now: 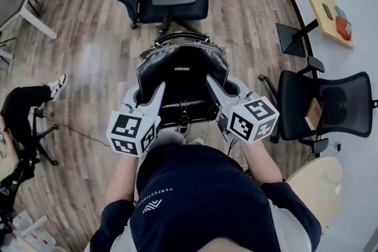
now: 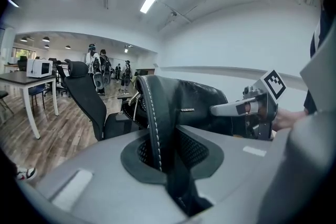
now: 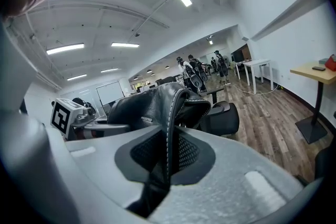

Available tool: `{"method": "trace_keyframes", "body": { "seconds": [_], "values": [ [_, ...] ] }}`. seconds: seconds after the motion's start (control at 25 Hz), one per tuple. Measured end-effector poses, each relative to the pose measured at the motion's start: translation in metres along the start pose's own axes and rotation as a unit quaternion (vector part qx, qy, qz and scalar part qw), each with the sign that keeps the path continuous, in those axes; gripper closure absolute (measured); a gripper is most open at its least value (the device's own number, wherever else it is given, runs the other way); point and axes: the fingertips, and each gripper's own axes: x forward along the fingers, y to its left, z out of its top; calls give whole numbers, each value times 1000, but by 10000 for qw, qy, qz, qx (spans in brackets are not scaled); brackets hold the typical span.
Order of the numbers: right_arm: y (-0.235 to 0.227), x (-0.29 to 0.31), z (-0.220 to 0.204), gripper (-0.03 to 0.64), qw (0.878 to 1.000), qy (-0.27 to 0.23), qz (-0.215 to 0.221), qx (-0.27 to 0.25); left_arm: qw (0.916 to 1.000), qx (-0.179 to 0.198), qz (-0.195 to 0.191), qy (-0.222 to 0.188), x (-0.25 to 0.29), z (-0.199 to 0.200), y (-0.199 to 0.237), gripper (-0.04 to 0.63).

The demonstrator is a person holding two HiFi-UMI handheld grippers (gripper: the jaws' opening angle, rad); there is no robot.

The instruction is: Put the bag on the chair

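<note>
Wood-plank floor [image 1: 100,44] spreads beneath a black office chair [image 1: 177,0] and a white-legged desk [image 1: 35,20]; left tongs [image 1: 158,91] and right tongs [image 1: 211,81] each clamp the black leather bag [image 1: 183,71] by its rim.

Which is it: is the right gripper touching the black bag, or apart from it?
Touching. In the right gripper view, the stitched edge of the black bag sits clamped between the jaws of the right gripper, with no gap.

**Black leather bag [image 1: 180,77] held up short of the chair**

White-stitched along its rim, the bag hangs upright and open-mouthed, clear of the floor, handles on its far side. Just beyond stands a black office chair [image 1: 192,6], its backrest towards the far left.
</note>
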Motion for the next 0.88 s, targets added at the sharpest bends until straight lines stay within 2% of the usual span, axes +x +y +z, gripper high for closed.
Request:
{"method": "trace_keyframes", "body": {
  "seconds": [0.48, 0.68, 0.88],
  "values": [
    [25, 72, 30, 589, 9992, -202, 230, -245, 9989, 213, 216, -345, -10, 25, 72, 535],
    [28, 93, 31, 589, 9995, -203, 180, -154, 9990, 262, 211, -301, -5, 27, 95, 535],
    [8, 105, 37, 589, 9998, -104, 146, -129, 9995, 134, 154, -226, 17, 30, 101, 537]
  ]
}}
